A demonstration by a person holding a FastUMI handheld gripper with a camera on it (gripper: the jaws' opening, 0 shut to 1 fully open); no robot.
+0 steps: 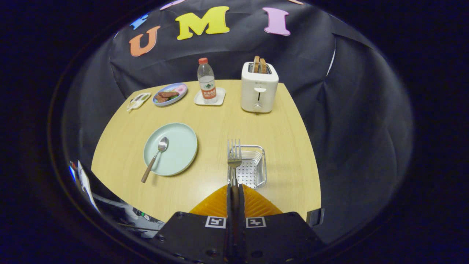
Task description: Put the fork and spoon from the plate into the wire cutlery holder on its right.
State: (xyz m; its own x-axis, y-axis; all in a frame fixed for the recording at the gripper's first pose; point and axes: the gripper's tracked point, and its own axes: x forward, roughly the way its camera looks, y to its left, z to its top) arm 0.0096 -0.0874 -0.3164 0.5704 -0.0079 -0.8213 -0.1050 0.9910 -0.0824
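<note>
my fingers (234,192) clench the fork (234,157), tines toward 12 o'clock, over the holder's (256,167) near-left rim at 1 o'clock.

Pale green plate (179,146), white toaster (259,91), orange ribbed tongs (234,190).

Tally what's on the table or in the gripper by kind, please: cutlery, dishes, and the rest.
Cutlery: 2, the fork clamped in the gripper and the spoon on the green plate
Dishes: 4, green plate, food plate, bottle tray, small dish
Wire holder: 1
Bottle: 1
Toaster: 1
Total: 9
</note>
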